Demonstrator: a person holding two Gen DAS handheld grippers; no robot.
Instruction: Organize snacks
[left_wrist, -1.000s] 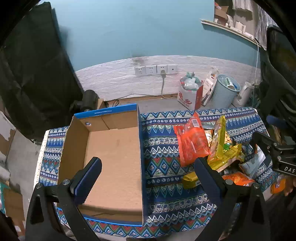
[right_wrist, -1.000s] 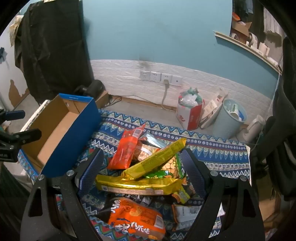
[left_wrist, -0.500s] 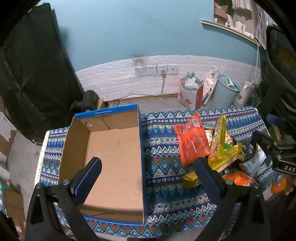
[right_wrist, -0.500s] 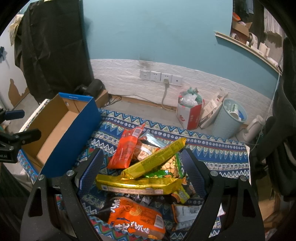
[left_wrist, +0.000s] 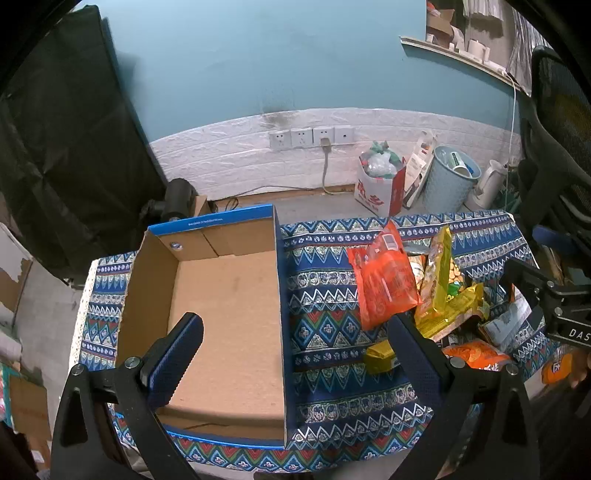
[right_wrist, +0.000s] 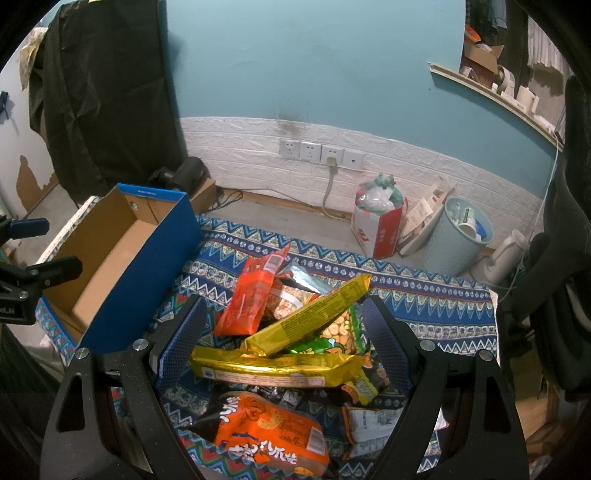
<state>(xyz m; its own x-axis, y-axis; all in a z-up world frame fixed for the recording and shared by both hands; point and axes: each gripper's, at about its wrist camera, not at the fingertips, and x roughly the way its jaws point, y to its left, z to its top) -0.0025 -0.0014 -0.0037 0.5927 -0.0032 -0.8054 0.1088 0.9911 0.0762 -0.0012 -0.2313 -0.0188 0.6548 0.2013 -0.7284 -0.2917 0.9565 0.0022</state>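
Note:
An empty cardboard box with blue outer walls (left_wrist: 225, 317) (right_wrist: 110, 254) sits on the left of a patterned blue cloth (left_wrist: 325, 314). To its right lies a heap of snack packs: a red-orange pouch (left_wrist: 384, 284) (right_wrist: 251, 295), long yellow packs (right_wrist: 306, 314) (right_wrist: 273, 365) and an orange pack (right_wrist: 266, 432) nearest me. My left gripper (left_wrist: 295, 339) hangs open above the box's right wall, holding nothing. My right gripper (right_wrist: 284, 339) is open over the heap, its fingers on either side of the yellow packs, apart from them.
Beyond the cloth's far edge is floor with a red-and-white bag (left_wrist: 380, 184), a pale blue bin (left_wrist: 448, 184) and a white kettle (left_wrist: 489, 184). Wall sockets (left_wrist: 310, 137) with a cable sit on the white brick strip. Dark fabric (left_wrist: 62, 158) hangs at left.

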